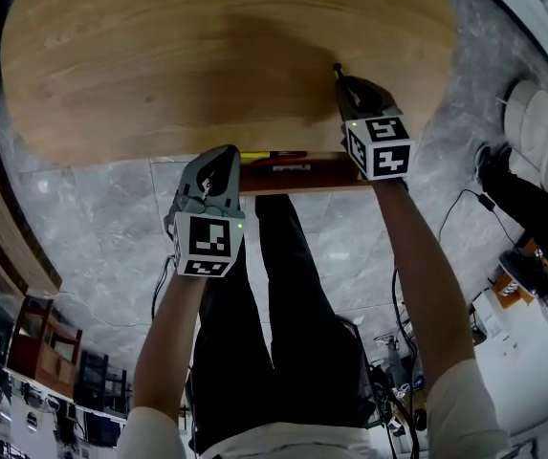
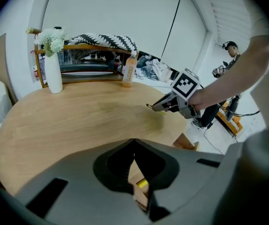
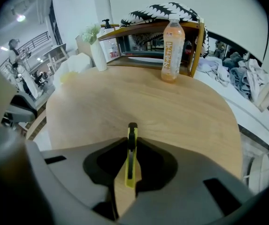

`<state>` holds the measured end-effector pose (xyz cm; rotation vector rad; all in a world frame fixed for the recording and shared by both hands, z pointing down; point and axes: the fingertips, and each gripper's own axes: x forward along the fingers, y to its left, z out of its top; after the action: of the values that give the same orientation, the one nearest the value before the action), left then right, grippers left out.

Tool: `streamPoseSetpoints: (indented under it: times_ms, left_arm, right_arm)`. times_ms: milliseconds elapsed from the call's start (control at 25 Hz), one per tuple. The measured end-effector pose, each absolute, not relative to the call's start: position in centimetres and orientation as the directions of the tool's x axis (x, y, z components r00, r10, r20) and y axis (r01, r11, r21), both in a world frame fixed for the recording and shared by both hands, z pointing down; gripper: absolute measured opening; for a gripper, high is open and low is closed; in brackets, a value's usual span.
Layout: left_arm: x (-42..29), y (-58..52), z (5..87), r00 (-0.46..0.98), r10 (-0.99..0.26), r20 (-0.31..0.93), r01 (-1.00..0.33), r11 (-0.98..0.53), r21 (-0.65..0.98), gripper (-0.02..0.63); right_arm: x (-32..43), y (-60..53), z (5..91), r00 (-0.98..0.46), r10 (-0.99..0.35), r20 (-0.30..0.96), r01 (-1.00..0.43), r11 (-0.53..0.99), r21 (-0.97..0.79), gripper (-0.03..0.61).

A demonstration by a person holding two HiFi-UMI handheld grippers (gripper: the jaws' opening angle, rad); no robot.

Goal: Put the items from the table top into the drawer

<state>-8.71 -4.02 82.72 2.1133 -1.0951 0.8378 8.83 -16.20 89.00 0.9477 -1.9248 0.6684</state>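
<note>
My right gripper hangs over the near right part of the round wooden table, shut on a slim yellow and black utility knife that stands on edge between its jaws. From the left gripper view that gripper shows just above the tabletop with the knife tip sticking out. My left gripper is shut and empty at the table's near edge, over the open wooden drawer. A yellow item lies in the drawer, seen past the left jaws.
At the table's far side stand an orange drink bottle and a white vase of flowers. Behind them is a wooden shelf with striped cloth on it. The person's legs are below the drawer. Cables lie on the grey floor.
</note>
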Motion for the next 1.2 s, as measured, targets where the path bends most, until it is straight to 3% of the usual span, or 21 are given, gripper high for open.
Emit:
streamPoseSetpoints:
  times_ms: [800,1000,1200]
  left_arm:
    - [-10.4,-0.8,83.5,0.425,-0.482,0.766,-0.869,-0.453,0.197,0.021]
    - [-10.7,0.5,83.8,0.423,-0.473,0.773,-0.871,-0.447,0.203,0.020]
    - [-11.0,1.7,84.1,0.419,-0.466,0.779,-0.872,-0.445,0.203,0.020]
  right_arm:
    - [5.6,-3.1,87.7,-0.477,-0.238,0.846,-0.688,0.700,-0.191,0.077]
    - [4.6,0.9,88.4,-0.526,-0.145,0.838,-0.640,0.717,-0.278,0.078]
    - [5.1,4.1,90.8,-0.475,-0.072,0.877,-0.572,0.782,-0.246,0.078]
